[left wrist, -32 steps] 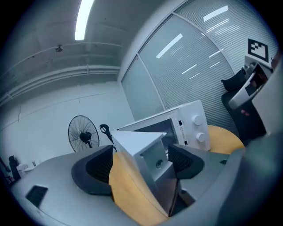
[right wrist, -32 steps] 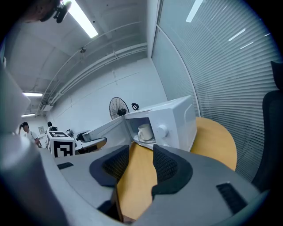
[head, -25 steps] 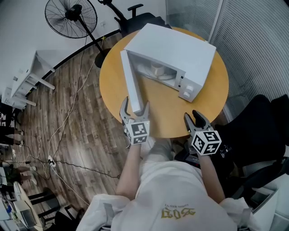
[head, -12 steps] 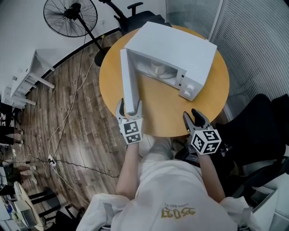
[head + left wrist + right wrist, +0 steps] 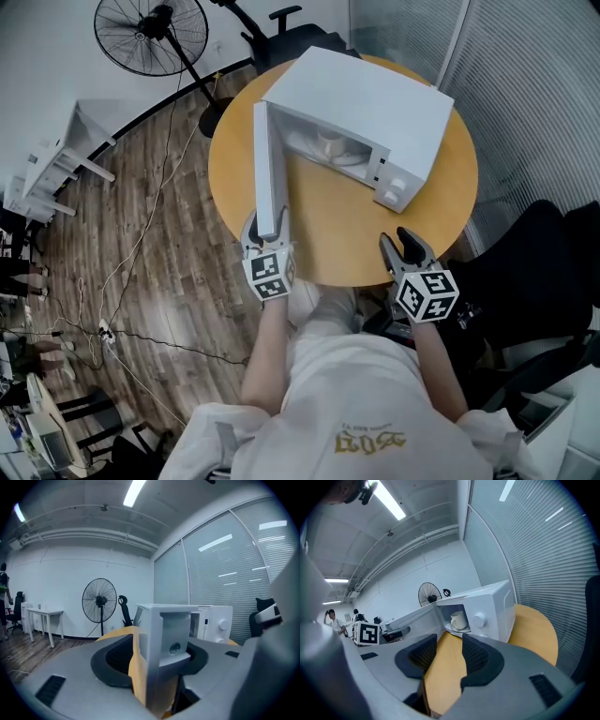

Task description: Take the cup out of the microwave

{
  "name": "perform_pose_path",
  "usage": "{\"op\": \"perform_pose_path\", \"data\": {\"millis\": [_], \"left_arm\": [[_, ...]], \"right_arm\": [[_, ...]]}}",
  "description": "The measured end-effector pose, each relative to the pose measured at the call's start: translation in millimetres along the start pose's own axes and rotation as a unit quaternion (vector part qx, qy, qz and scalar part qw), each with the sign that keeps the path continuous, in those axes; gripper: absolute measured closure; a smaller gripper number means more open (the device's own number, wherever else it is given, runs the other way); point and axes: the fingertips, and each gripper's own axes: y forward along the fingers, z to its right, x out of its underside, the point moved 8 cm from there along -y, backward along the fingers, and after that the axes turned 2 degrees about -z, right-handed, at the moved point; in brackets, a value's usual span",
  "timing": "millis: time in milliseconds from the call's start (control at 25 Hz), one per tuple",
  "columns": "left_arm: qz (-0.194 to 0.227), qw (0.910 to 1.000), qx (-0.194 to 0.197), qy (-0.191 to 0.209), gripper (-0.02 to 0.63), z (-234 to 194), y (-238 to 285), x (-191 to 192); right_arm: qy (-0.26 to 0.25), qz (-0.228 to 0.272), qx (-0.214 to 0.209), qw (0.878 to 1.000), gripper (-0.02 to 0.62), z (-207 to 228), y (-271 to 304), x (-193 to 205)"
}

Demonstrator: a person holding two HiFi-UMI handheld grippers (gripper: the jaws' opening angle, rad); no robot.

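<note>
A white microwave [image 5: 366, 103] stands on the round wooden table [image 5: 337, 234] with its door [image 5: 269, 169] swung wide open toward me. Inside it a pale cup [image 5: 328, 142] sits on the turntable, and the right gripper view shows the cup [image 5: 458, 619] too. My left gripper [image 5: 269, 228] straddles the door's free end. Its jaws have just been closing, and the door edge [image 5: 164, 634] stands between them with a sliver of table showing beside the left pad. My right gripper [image 5: 401, 246] hovers open at the table's near edge, with nothing between its jaws.
A black standing fan [image 5: 150, 33] and an office chair are behind the table. Another black chair [image 5: 534, 262] is close on my right. A white side table [image 5: 56, 159] and loose cables lie on the wood floor to the left. Blinds and glass line the right.
My left gripper has slid a little left onto the door's free end, rolled, and its jaws have narrowed around the edge. The right gripper has stayed put.
</note>
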Motion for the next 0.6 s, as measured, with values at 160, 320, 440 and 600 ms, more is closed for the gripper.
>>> {"op": "perform_pose_path", "data": {"millis": [160, 320, 440, 600], "left_arm": [[0.004, 1.0000, -0.002, -0.006, 0.399, 0.5, 0.8, 0.8], [0.004, 0.9999, -0.006, -0.009, 0.411, -1.9, -0.5, -0.1], [0.000, 0.9999, -0.008, -0.008, 0.416, -5.4, -1.5, -0.2], [-0.005, 0.9997, -0.019, -0.014, 0.433, -12.5, -4.1, 0.5]], "right_arm": [[-0.001, -0.001, 0.001, 1.000, 0.431, 2.8, 1.1, 0.1], [0.011, 0.008, -0.008, 1.000, 0.433, 4.3, -0.4, -1.0], [0.013, 0.015, -0.010, 1.000, 0.434, 3.7, 0.1, -3.6], [0.006, 0.010, -0.021, 1.000, 0.436, -1.6, 7.1, -3.0]]}}
